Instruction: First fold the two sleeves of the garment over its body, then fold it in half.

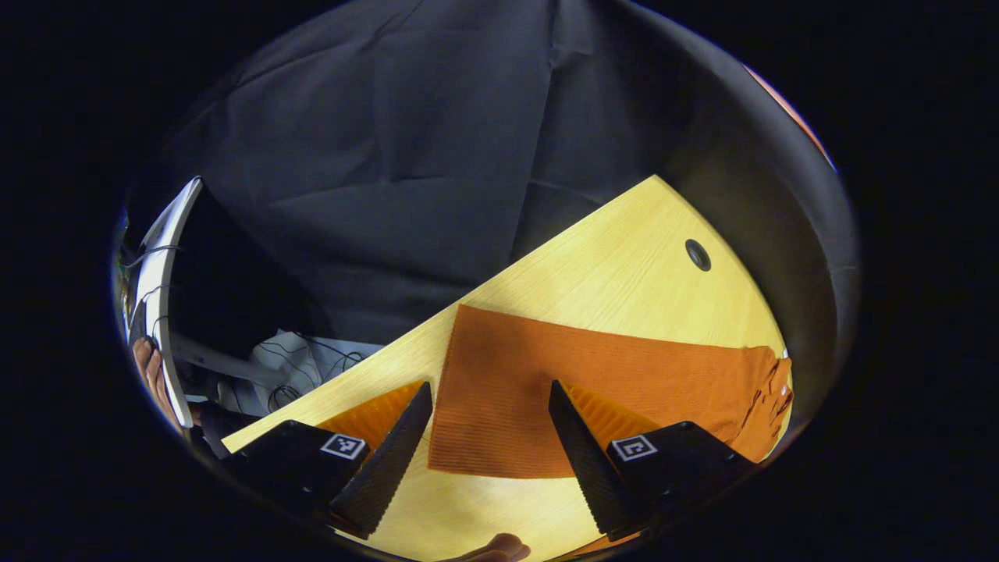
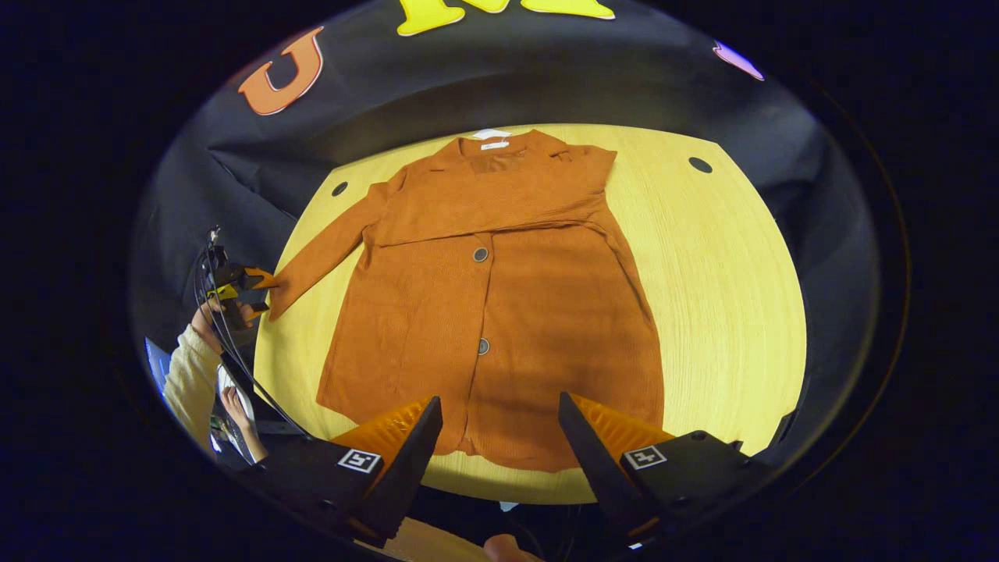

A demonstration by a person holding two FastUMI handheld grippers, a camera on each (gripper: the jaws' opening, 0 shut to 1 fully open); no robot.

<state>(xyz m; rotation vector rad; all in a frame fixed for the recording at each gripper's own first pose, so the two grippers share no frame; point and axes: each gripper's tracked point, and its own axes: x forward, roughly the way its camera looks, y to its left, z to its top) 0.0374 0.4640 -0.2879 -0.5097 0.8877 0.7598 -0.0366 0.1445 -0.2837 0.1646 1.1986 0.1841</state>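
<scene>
Garment [image 2: 499, 312]: an orange buttoned cardigan lying flat on the round wooden surface [image 2: 726, 312], collar toward the far wall and hem toward the near edge, so its long axis runs straight away from the right gripper [image 2: 499, 433]. In the right gripper view, one sleeve [image 2: 499, 204] already lies folded across the chest, while the other sleeve [image 2: 324, 250] is extended outward and down toward the surface edge on the left of that view. The cuff of this extended sleeve sits at the fingers of the left gripper [image 2: 261, 293], held by a hand [image 2: 207, 320] at that edge; whether those fingers touch the cuff cannot be told at this scale. In the left gripper view, the left gripper [image 1: 490, 425] has its fingers spread, with the sleeve end [image 1: 499, 414] lying flat between and just beyond them, its long axis running up and to the right toward the body. The right gripper's fingers are likewise spread, hovering above the hem and holding nothing. Judgement: the left gripper is far nearer the unfolded sleeve, so the coming fold depends on it closing on the cuff and carrying it along the sleeve axis across the body.
</scene>
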